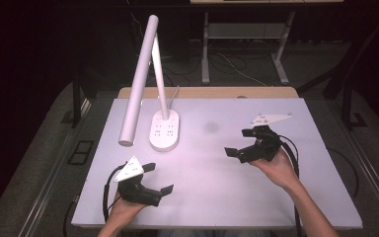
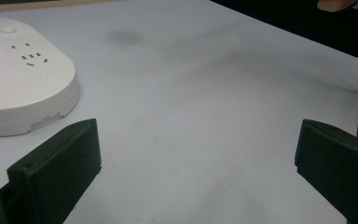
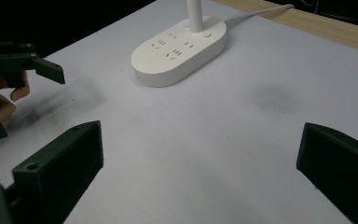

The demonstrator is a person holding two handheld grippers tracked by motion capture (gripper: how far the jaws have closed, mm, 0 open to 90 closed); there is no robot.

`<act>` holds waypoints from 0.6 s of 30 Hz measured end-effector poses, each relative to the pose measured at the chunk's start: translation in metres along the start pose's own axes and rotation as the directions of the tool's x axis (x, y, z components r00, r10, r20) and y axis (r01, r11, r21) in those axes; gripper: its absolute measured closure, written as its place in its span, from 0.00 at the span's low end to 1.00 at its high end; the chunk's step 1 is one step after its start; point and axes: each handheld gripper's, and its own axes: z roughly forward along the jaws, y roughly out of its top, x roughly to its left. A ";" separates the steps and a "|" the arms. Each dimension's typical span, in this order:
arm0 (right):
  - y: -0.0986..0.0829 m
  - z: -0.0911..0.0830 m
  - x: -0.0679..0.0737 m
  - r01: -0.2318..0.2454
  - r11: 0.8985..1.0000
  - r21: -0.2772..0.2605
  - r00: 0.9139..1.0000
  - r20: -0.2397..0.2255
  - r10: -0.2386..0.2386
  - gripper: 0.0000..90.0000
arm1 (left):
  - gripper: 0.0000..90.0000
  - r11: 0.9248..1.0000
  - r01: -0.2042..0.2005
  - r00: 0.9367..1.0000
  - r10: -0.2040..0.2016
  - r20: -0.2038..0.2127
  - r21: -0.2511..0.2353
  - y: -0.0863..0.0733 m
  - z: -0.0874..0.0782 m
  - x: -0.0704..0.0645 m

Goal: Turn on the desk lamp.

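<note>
White and plastic, the desk lamp with an oval socket base [image 1: 165,131] stood at centre left of the frame, while the left gripper [image 1: 159,178] and right gripper [image 1: 237,142] hovered wide open and empty, seemingly ready to approach it.

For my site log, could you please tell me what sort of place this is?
Probably a lab recording bench: a bare pale grey tabletop, a white desk lamp on a socketed oval base, metal bench legs and loose cables on the dark floor behind.
</note>
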 end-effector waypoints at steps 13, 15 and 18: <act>-0.059 -0.037 -0.002 -0.087 0.996 -0.026 0.995 0.044 0.088 0.00 | 0.00 1.000 -0.013 1.000 0.013 -0.004 0.011 0.000 0.000 -0.001; -0.068 -0.041 -0.002 -0.098 0.995 -0.028 0.994 0.051 0.099 0.00 | 0.00 1.000 -0.009 1.000 0.010 -0.006 0.011 0.000 0.000 -0.001; -0.082 -0.047 -0.001 -0.112 0.993 -0.041 0.991 0.063 0.114 0.00 | 0.00 1.000 -0.012 1.000 0.012 -0.005 0.013 0.000 0.000 0.000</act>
